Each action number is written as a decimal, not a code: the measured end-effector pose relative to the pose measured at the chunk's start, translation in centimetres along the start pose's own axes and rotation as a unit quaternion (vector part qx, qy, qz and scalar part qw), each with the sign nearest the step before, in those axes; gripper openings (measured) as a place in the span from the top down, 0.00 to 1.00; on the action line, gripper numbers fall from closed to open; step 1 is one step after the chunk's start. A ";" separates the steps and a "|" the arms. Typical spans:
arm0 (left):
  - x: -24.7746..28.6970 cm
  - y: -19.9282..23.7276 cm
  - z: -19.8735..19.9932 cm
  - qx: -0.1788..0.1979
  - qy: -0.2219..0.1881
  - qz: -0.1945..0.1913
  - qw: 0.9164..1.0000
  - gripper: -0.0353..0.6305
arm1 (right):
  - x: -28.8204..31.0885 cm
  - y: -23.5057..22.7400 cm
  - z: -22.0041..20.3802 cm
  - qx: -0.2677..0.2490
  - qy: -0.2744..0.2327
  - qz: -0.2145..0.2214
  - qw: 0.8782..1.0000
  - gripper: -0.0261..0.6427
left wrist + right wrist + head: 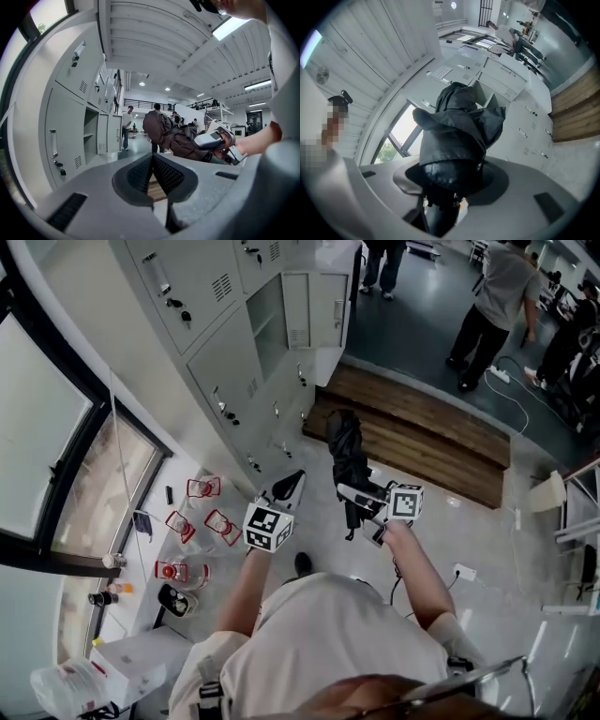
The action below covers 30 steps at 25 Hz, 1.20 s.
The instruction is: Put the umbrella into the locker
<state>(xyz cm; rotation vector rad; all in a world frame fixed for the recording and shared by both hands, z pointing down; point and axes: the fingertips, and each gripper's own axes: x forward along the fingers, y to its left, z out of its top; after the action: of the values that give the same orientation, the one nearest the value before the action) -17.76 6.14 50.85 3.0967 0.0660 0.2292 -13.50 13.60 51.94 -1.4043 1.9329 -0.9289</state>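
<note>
Grip: the right gripper has its jaws clamped around the folded black umbrella, low on the bundled canopy.
Umbrella: it sticks out past those jaws, away from the person. In the right gripper view its crumpled fabric fills the gap between the jaws and bulges forward.
Left gripper: the pads are pressed together at the tips with nothing between them. It is held just beside the umbrella and apart from it.
Lockers: a grey bank runs along the left of the head view, with handles and keys on the doors.
Open compartment: its door is swung out, farther along the bank and well apart from the umbrella.
Wooden platform: it lies beyond the umbrella's tip.
People: they stand farther off on the dark floor.
</note>
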 end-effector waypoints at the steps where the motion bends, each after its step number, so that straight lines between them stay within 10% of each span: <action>1: 0.5 0.8 0.1 0.000 0.000 -0.004 1.000 0.94 | 0.6 -0.4 0.5 -0.001 -0.003 -0.004 1.000 0.62; 30: 14.2 12.7 0.7 -0.007 0.012 -0.025 1.000 0.94 | 6.5 -11.8 13.2 -0.003 -0.024 -0.028 0.999 0.62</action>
<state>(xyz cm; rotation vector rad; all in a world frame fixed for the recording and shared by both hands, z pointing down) -3.11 -5.91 52.76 3.0740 0.1415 0.2625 1.46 2.23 53.24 -1.4783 1.8717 -0.9078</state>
